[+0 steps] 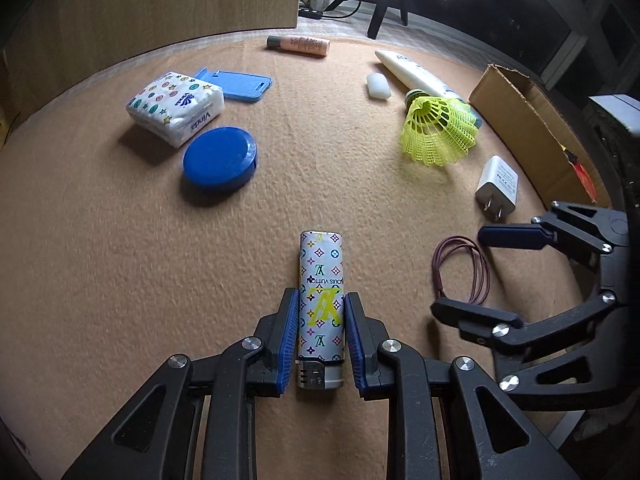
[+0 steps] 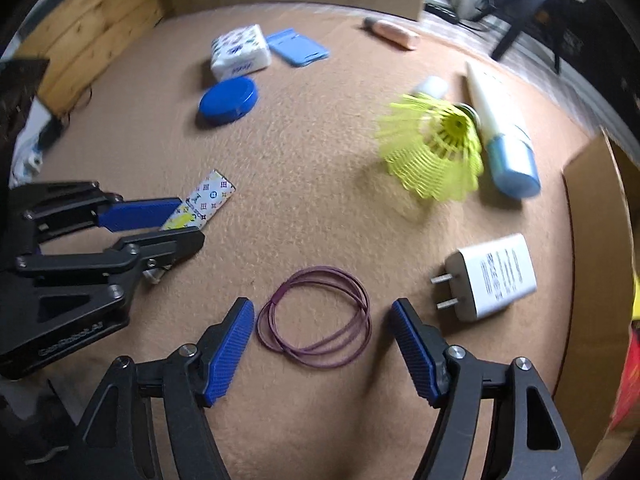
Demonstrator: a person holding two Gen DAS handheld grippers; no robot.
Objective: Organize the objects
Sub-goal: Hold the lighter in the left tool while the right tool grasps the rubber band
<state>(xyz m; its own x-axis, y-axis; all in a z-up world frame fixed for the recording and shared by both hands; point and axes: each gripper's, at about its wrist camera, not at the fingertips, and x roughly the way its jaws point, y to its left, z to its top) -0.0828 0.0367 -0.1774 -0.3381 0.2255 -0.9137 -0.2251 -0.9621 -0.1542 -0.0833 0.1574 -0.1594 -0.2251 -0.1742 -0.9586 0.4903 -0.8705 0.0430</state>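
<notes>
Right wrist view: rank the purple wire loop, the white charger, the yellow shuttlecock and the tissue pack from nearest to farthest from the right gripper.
1. Wire loop: lies on the mat between the open fingers of the right gripper.
2. Charger: just beyond the right-hand finger.
3. Shuttlecock: mid-mat, to the right.
4. Tissue pack: far side, to the left.

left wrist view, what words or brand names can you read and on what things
"LOUIS VUITTON", upside down, on the patterned lighter between the left gripper jaws, with a big yellow "LV".
"Vinda" on the side of the tissue pack.
Charger: small marks, too small to read.
Pink tube and white tube: print too small or cut off.
Right wrist view: raised lettering on the left gripper's body, too blurred to read.
</notes>
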